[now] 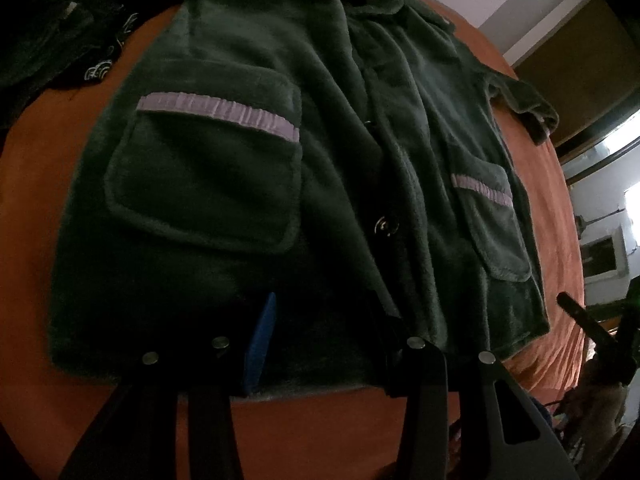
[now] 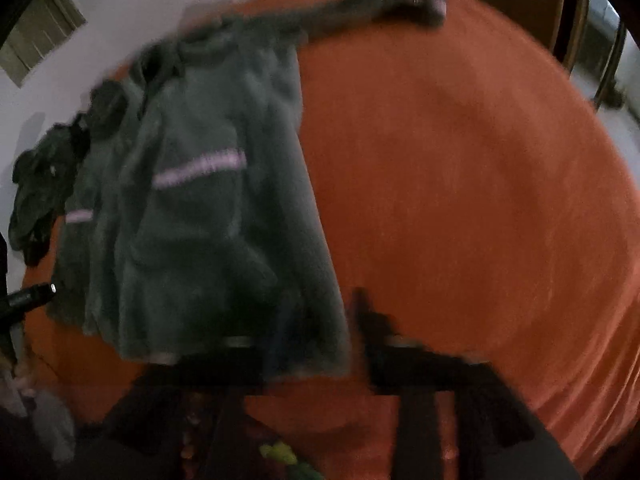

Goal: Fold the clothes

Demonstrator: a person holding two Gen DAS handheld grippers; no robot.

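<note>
Green fleece jacket spread flat on an orange bed, both tongs at its hem.

The left tongs [image 1: 320, 344] stand wide over the near hem of the jacket [image 1: 304, 152], a blue pad showing on one finger. The right tongs [image 2: 316, 332] are badly blurred; they look spread at the hem corner, but whether they grip cloth I cannot tell. One sleeve [image 2: 384, 0] trails to the bed's far edge. Dark clothes [image 1: 60, 28] are heaped beside the jacket's far side. The orange sheet [image 2: 480, 184] covers the bed; pale walls stand behind.

Orange bedsheet [image 2: 460, 160], white wall [image 1: 532, 12], bright window [image 1: 632, 200], dim room
</note>
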